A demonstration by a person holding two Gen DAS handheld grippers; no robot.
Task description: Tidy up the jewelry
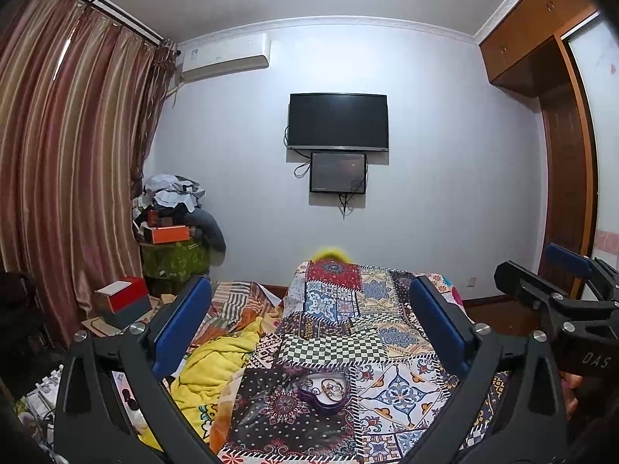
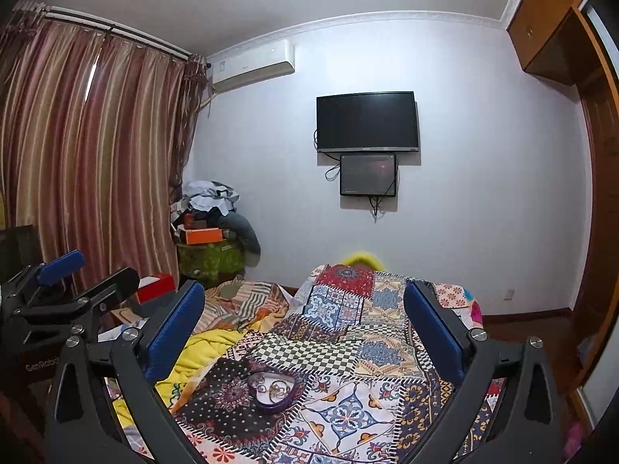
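Only the left view shows the right gripper [image 1: 541, 270] spread

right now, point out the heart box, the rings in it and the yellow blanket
heart box [image 1: 309, 404]: left wrist view, purple side wall
rings [image 1: 333, 388]: left wrist view, gold bands inside
yellow blanket [image 2: 201, 352]: right wrist view, folded top

This is a bedroom in a home: a bed [image 1: 329, 332] with a patchwork quilt, long curtains [image 1: 69, 162], and a TV [image 1: 338, 121] on the wall.
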